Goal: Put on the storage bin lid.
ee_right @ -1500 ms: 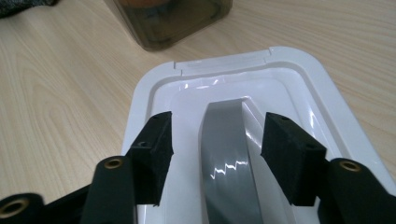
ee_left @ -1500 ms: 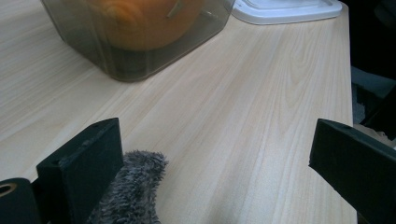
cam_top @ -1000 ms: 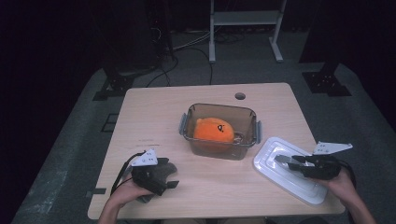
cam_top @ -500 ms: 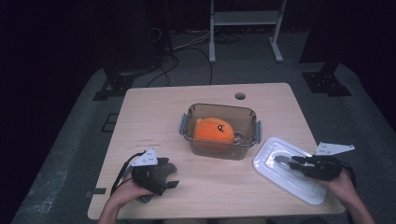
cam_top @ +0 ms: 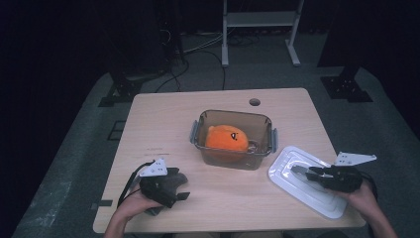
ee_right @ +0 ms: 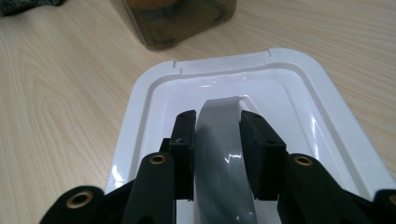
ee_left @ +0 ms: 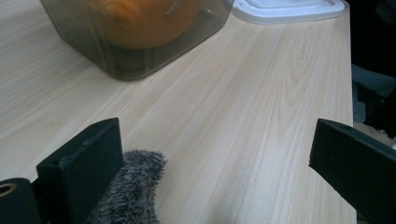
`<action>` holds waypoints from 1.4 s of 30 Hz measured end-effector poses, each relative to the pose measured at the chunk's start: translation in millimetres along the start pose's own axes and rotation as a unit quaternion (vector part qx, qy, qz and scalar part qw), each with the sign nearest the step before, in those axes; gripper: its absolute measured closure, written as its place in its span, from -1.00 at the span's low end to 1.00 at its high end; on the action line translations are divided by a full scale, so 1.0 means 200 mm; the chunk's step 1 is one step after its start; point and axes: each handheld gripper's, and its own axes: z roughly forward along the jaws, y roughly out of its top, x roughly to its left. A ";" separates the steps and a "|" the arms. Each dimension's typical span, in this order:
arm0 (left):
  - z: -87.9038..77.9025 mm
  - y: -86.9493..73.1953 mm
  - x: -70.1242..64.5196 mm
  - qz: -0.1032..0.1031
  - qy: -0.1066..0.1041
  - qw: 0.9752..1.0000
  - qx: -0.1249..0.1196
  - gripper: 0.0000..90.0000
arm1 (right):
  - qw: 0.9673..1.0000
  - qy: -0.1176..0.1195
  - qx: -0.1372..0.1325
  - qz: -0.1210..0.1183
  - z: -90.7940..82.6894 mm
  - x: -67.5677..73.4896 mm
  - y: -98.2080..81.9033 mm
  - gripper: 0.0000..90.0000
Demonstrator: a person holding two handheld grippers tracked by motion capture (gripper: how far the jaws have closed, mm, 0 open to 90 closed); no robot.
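Observation:
A clear plastic box [cam_top: 270, 136] stands mid-table with an orange plush toy [cam_top: 227, 139] inside. Its white lid [cam_top: 292, 186] lies flat to the right, near the front edge. My right gripper [ee_right: 217, 123] lies low over the lid [ee_right: 140, 102]. Its jaws have just been closing on the lid's grey handle strip [ee_right: 219, 154], and the pads now press it from both sides. My left gripper [ee_left: 219, 149] rests at the front left with its jaws wide open and nothing between them. A grey fuzzy cloth [ee_left: 133, 186] lies against one jaw.
The wooden table [cam_top: 163, 129] has a small round hole [cam_top: 254, 102] at its far edge. The box [ee_left: 135, 42] sits a short way ahead of my left gripper [cam_top: 182, 191]. Beyond the table are a dark floor, cables and a white stand [cam_top: 225, 44].
The right gripper's jaws have drawn together onto the lid's grey handle. Both hands have stayed in place.

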 end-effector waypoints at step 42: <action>0.00 0.00 0.00 0.001 -0.001 1.000 0.003 -0.96 | 1.000 0.006 -0.018 -0.009 -0.20 0.02 0.14 0.48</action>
